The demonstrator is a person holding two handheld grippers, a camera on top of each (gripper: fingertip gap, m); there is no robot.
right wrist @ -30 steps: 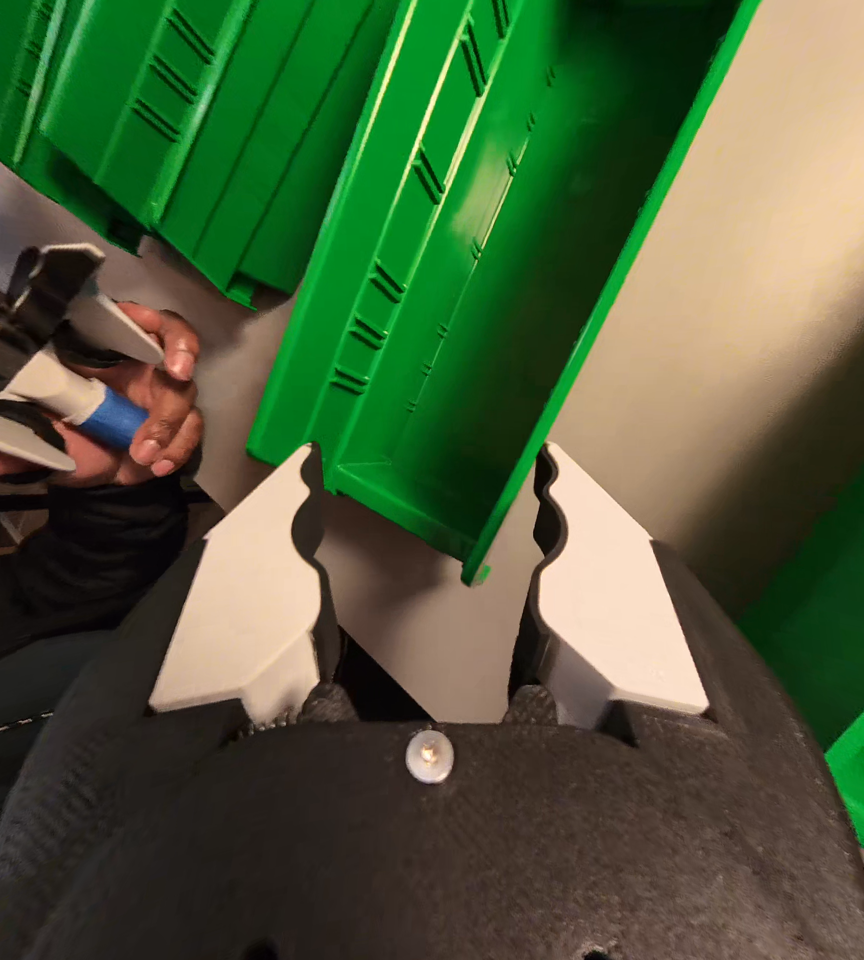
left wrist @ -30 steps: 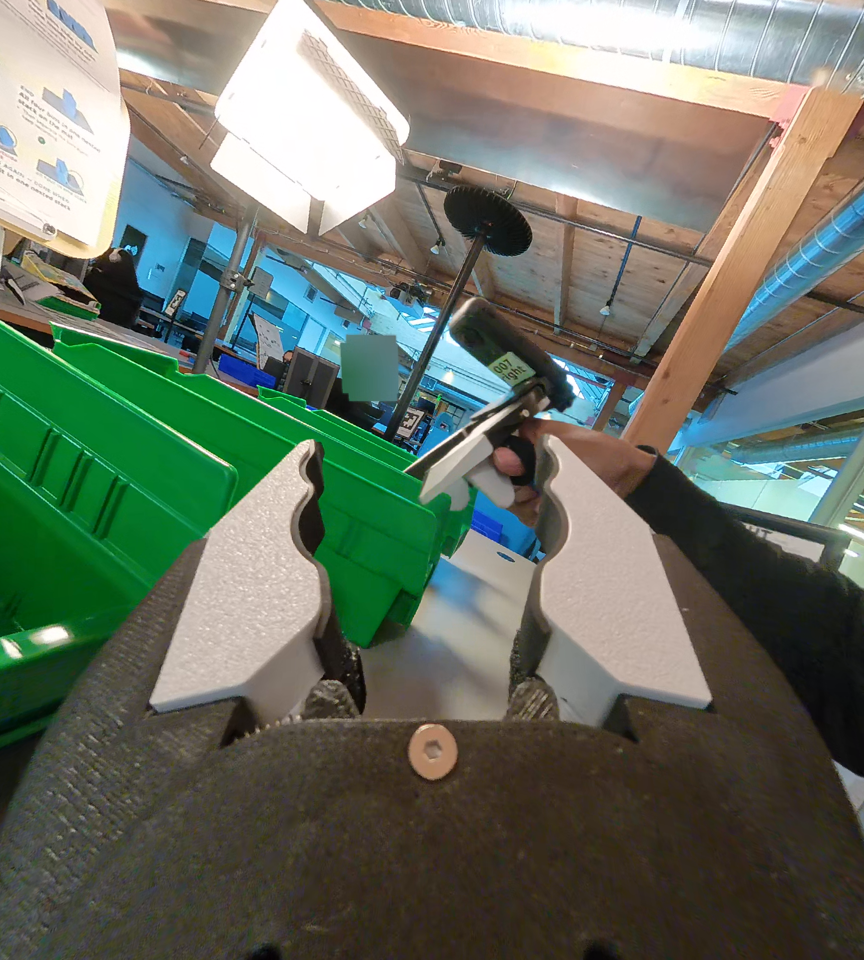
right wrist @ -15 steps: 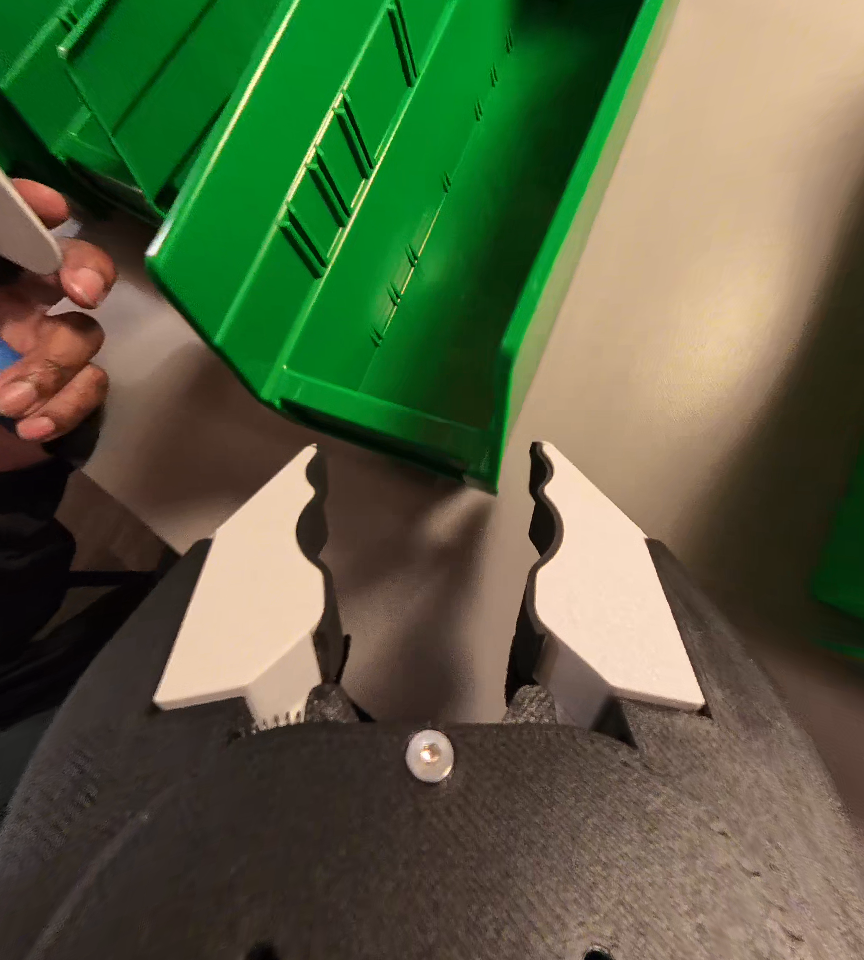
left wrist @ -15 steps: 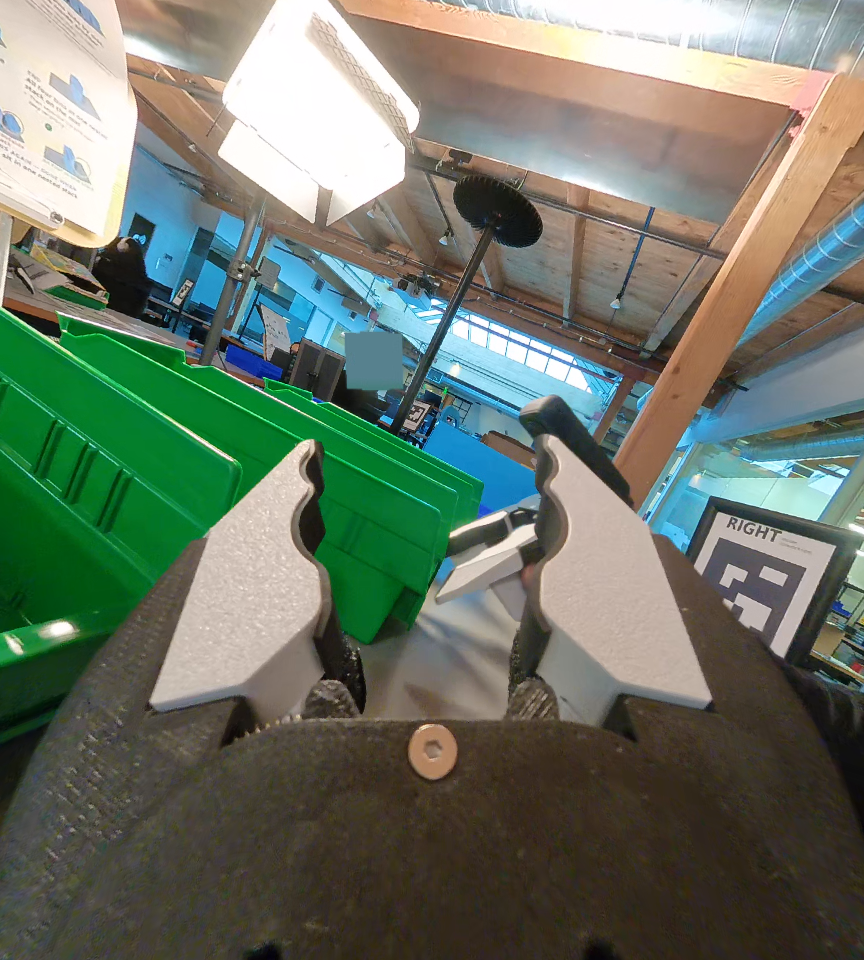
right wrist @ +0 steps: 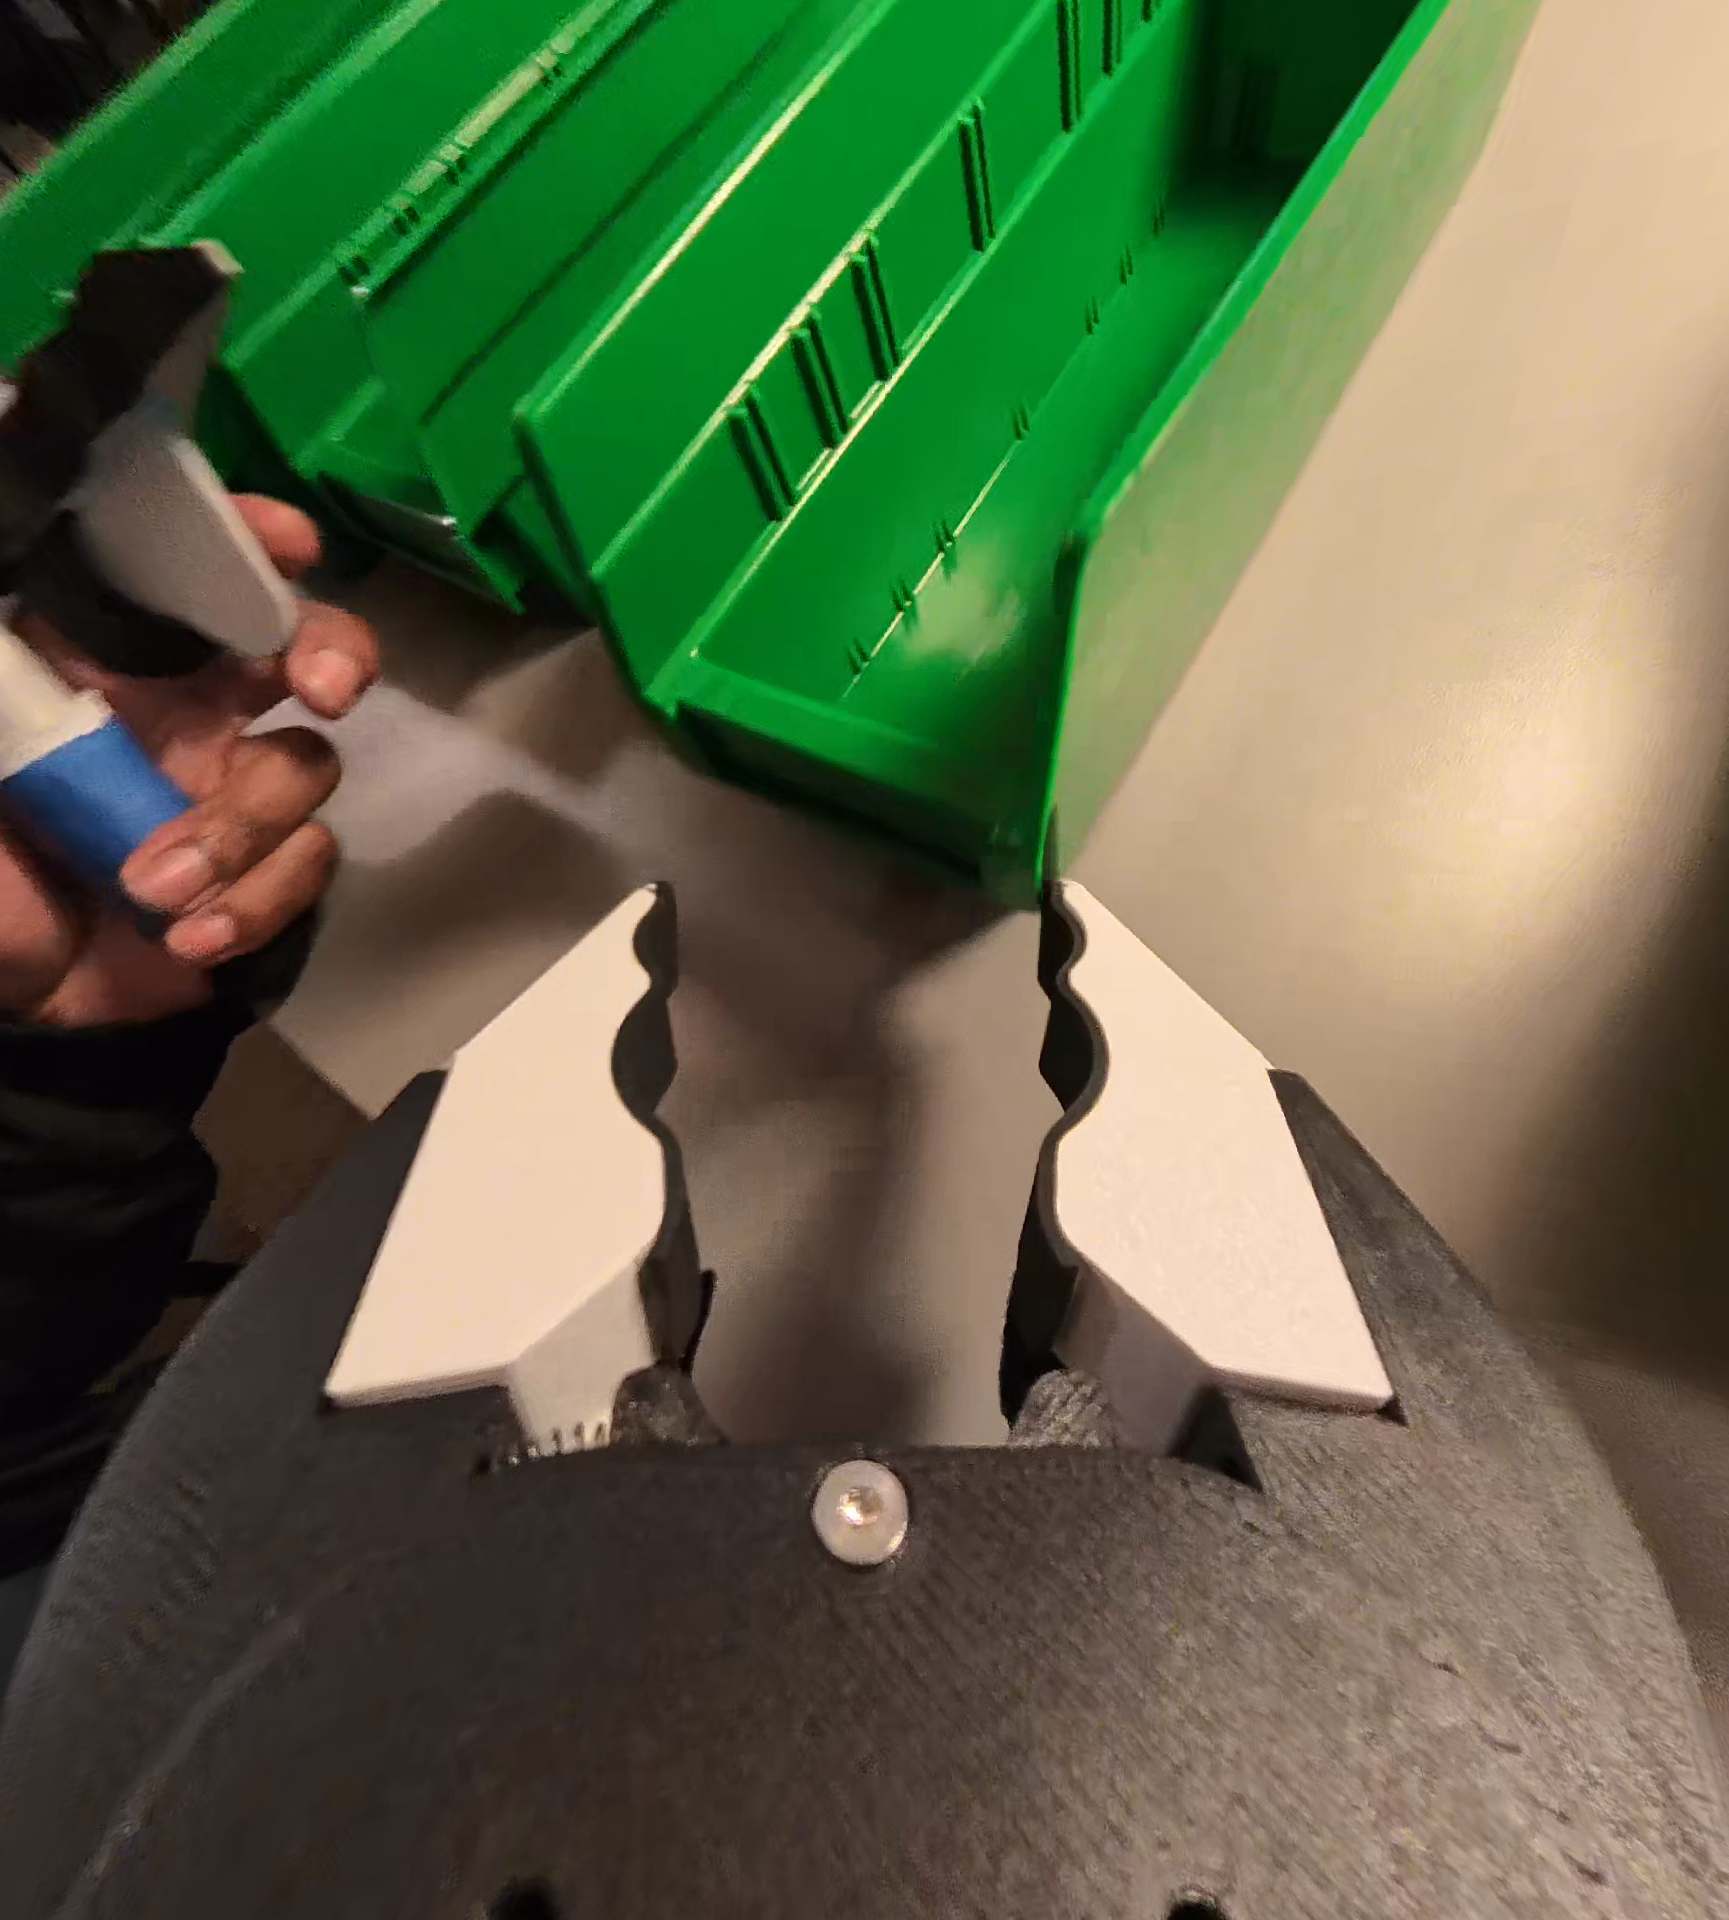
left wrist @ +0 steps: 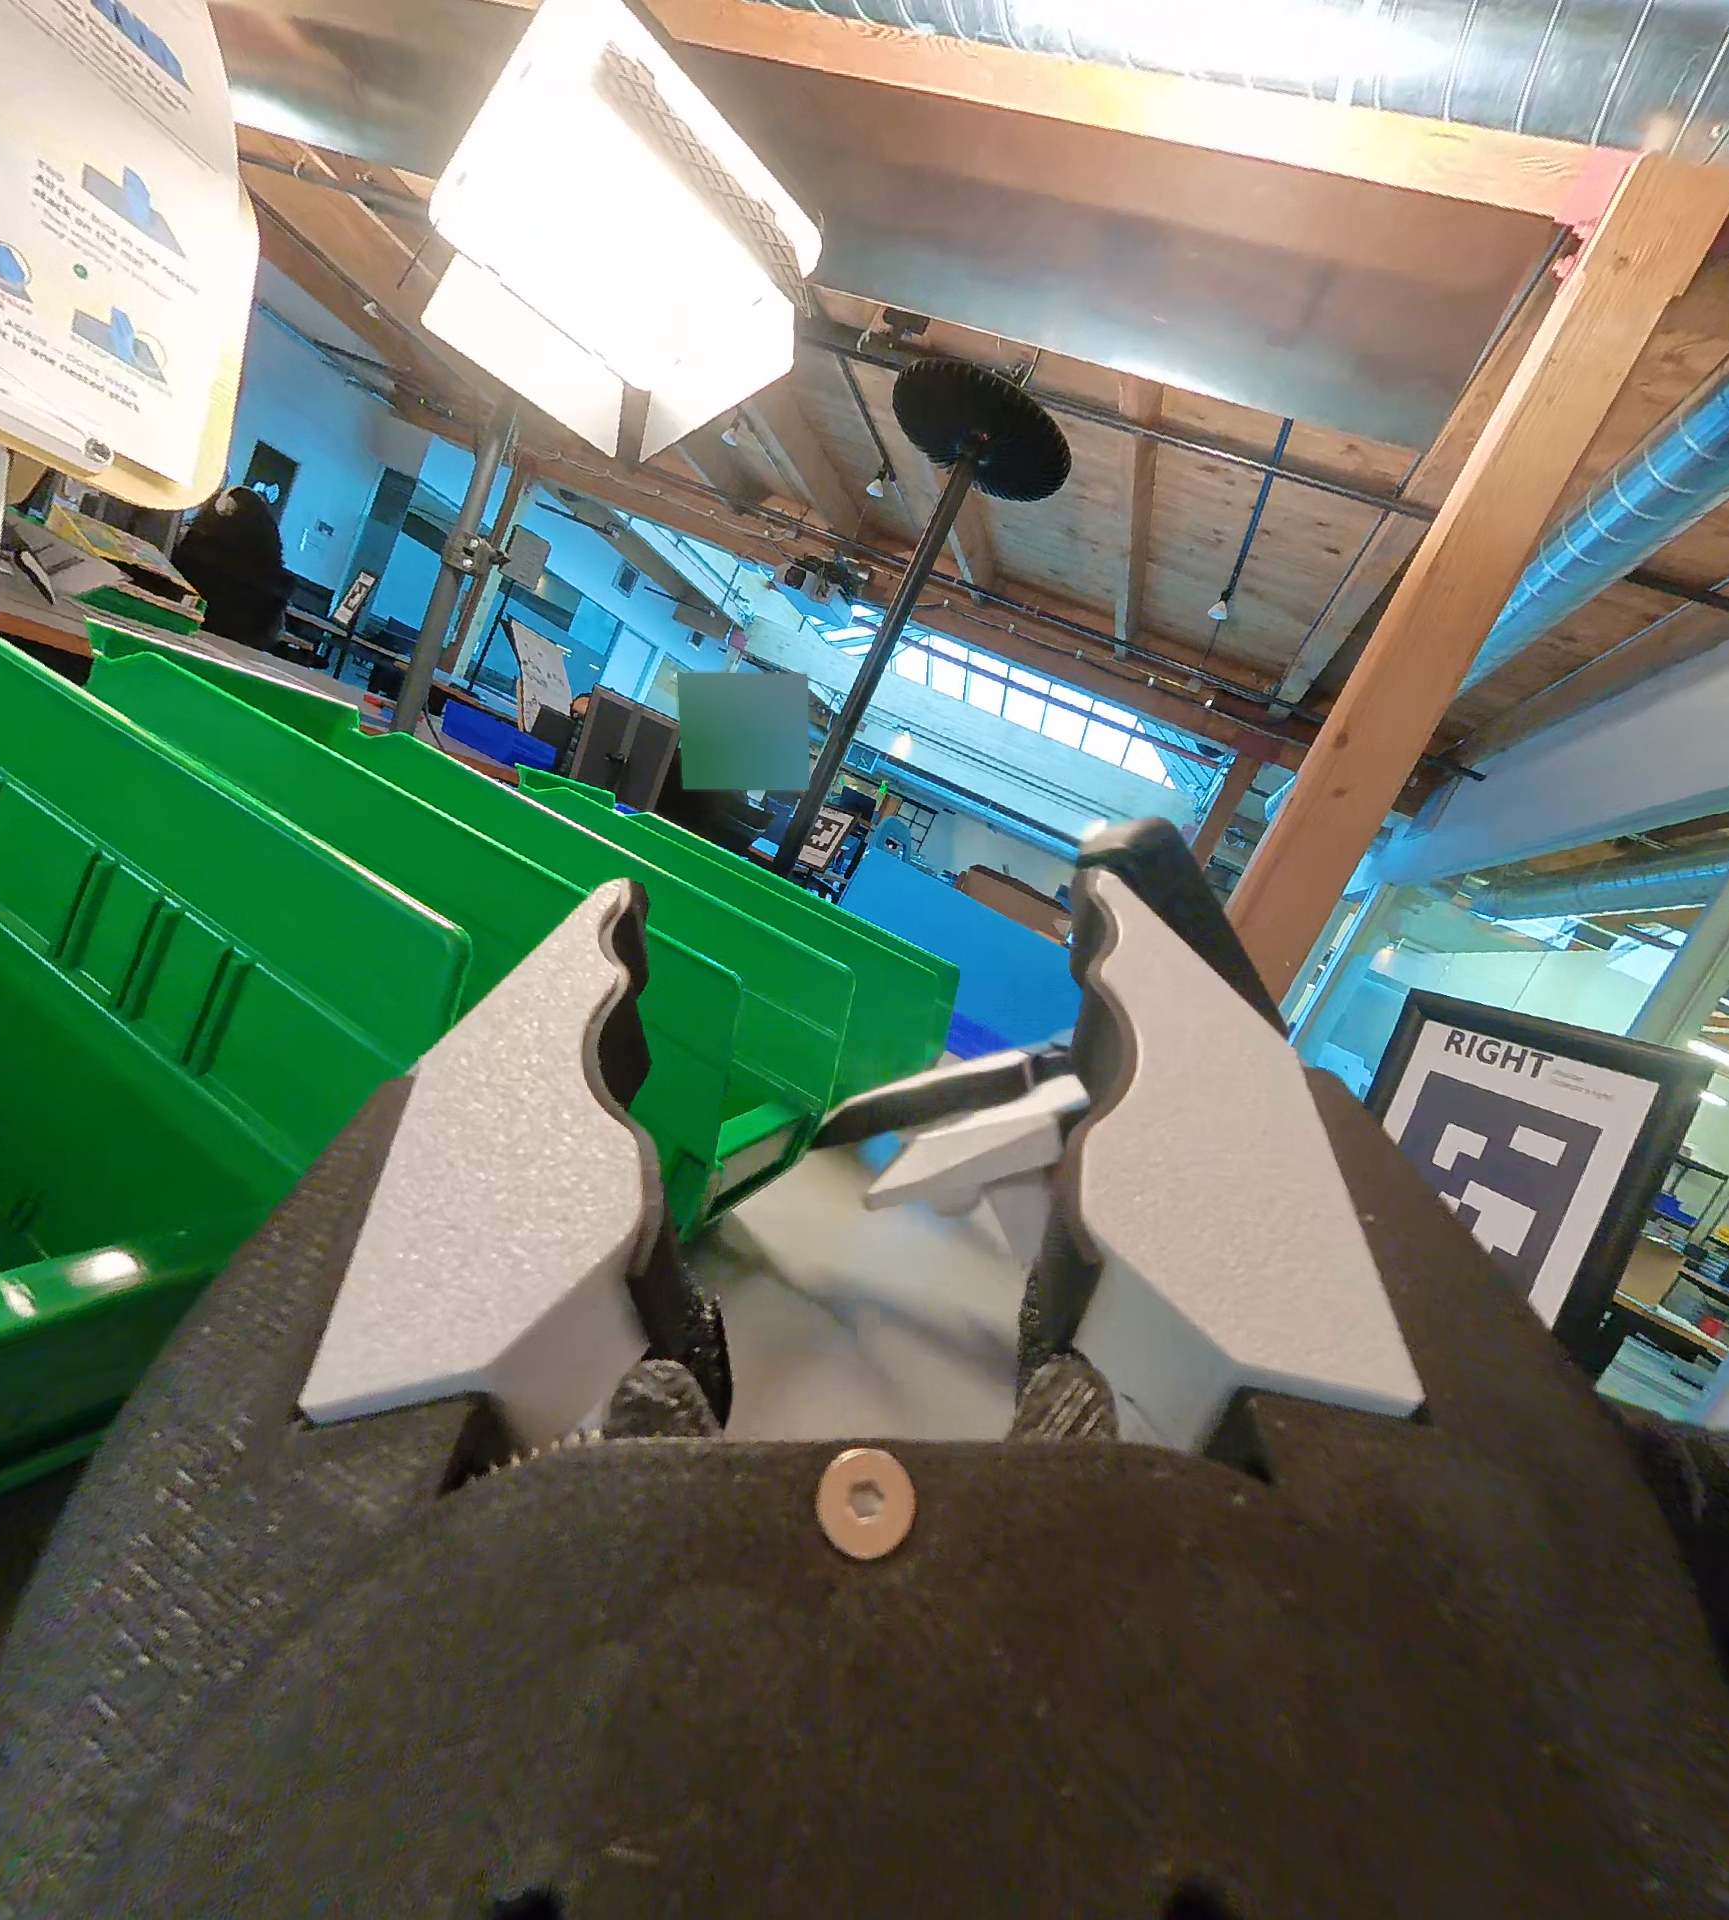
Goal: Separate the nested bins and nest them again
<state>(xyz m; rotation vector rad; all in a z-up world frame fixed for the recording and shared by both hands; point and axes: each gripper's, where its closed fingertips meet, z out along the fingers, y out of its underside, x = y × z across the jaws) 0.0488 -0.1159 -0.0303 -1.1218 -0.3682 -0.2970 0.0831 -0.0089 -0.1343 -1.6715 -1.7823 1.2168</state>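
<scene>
Both tongs stand spread, with nothing between their pads.

From my left wrist, my left tongs [left wrist: 855, 997] point low across the grey table [left wrist: 839, 1309], jaws wide with only air and table between them. Green bins [left wrist: 216, 935] fill the left side: one big bin close by me with its ribbed wall facing the camera, and more bin walls lined up behind it, one after another, toward the middle. My left finger [left wrist: 517, 1164] overlaps those walls in the picture; I cannot tell whether it touches them. Just past my right finger I see the fingers of my right tongs [left wrist: 964, 1143], reaching in low toward the end of the bins. A framed marker card [left wrist: 1525, 1153] stands at the right. Above are a bright lamp panel [left wrist: 621, 239], a black pole with a disc [left wrist: 974, 416], wooden beams and a poster [left wrist: 60, 208] at the upper left.

From my right wrist, my right tongs [right wrist: 855, 935] look down on the table [right wrist: 1462, 623], jaws apart and bare. One bin [right wrist: 943, 520] lies open ahead, its near corner just at the tip of my right finger [right wrist: 1182, 1143]; whether they touch I cannot tell, the edge is blurred. More bins [right wrist: 372, 239] sit packed close beside it to the left. My left hand [right wrist: 216, 790] holds my left tongs at the left edge.
</scene>
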